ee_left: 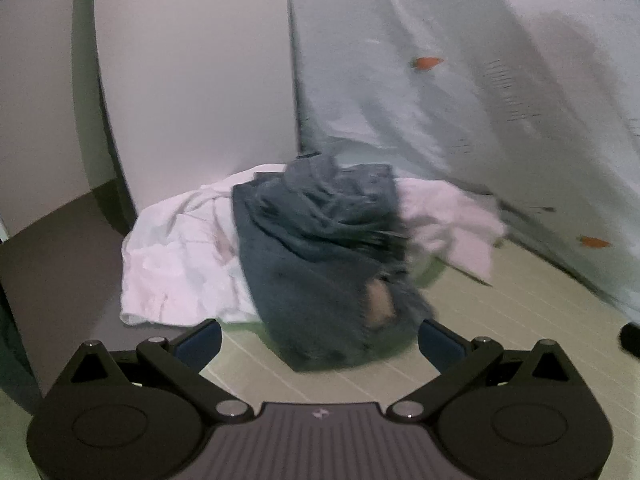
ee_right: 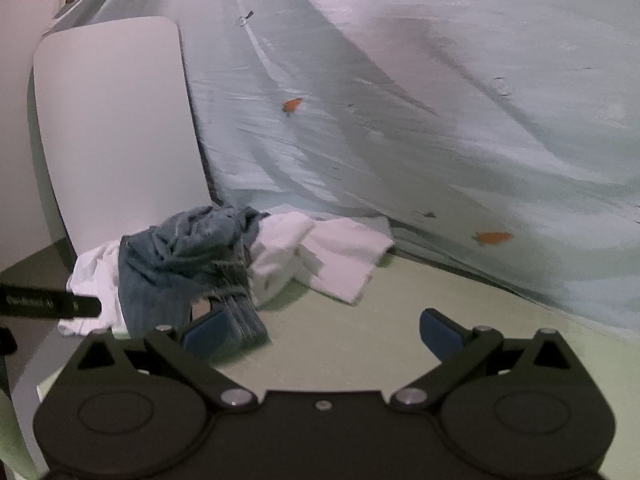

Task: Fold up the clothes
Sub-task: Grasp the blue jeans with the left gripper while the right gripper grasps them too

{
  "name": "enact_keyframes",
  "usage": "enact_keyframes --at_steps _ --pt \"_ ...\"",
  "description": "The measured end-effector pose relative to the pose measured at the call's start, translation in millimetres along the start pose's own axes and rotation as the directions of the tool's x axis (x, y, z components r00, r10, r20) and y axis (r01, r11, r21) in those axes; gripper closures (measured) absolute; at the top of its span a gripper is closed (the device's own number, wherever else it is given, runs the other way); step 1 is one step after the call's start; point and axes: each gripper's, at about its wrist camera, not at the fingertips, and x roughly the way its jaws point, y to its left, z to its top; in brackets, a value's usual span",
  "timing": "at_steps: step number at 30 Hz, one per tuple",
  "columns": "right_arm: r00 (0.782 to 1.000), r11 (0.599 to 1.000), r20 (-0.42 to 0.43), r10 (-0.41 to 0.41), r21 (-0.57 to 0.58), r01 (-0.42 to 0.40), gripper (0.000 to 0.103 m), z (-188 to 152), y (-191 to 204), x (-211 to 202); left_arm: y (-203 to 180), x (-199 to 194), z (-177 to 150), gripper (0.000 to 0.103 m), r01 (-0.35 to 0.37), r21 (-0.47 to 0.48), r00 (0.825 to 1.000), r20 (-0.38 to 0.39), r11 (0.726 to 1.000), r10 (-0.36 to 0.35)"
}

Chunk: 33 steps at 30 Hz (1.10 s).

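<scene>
Two handheld grippers face a small heap of laundry on a pale green, faintly striped surface. The left gripper has its blue-padded jaws spread wide, grasping nothing; the near end of a crumpled pair of blue jeans lies between the two pads, and contact cannot be judged through the blur. The jeans have a ripped patch near that end. They lie on top of white clothing, which spreads out to either side of them.

The right gripper is likewise released, jaws wide apart over bare surface. Its left pad sits just beside, perhaps touching, the frayed hem of the jeans. In this view the heap is to the left of the gripper.

Behind the heap hangs a light blue sheet with small orange marks, next to a white rounded panel.
</scene>
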Motion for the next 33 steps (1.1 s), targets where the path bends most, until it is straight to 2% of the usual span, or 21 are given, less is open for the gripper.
enact_keyframes --at_steps 6,11,15,18,23,25,28,31,33 --pt "0.995 0.996 -0.078 0.057 -0.060 -0.062 0.001 26 24 93 37 65 39 0.000 -0.068 -0.064 0.997 -0.034 0.996 0.066" --pt "0.974 0.986 -0.164 0.156 -0.034 -0.164 0.007 38 49 176 64 118 70 0.001 -0.108 -0.143 0.993 -0.062 0.984 0.100" --pt "0.951 0.970 -0.190 0.242 0.045 -0.238 0.015 54 64 241 79 155 98 0.005 -0.081 -0.206 0.996 -0.052 0.975 0.072" --pt "0.934 0.951 -0.192 0.302 0.127 -0.282 0.016 66 73 283 84 178 114 0.009 -0.033 -0.248 0.999 -0.041 0.968 0.024" --pt "0.907 0.925 -0.207 0.366 0.186 -0.331 0.017 74 83 330 76 216 127 0.012 0.001 -0.234 0.998 -0.062 0.972 -0.016" --pt "0.905 0.934 -0.249 0.346 0.180 -0.308 0.015 71 89 347 74 224 126 0.015 0.007 -0.237 0.997 -0.078 0.971 -0.026" --pt "0.905 0.932 -0.240 0.351 0.184 -0.312 0.008 68 92 355 72 234 124 0.015 0.019 -0.245 0.994 -0.098 0.969 -0.044" --pt "0.898 0.931 -0.256 0.357 0.180 -0.318 0.004 66 96 363 77 242 119 0.017 0.036 -0.294 0.991 -0.110 0.955 -0.072" --pt "0.887 0.921 -0.266 0.378 0.205 -0.331 0.008 66 95 368 80 243 116 0.024 0.049 -0.337 0.990 -0.108 0.940 -0.090"
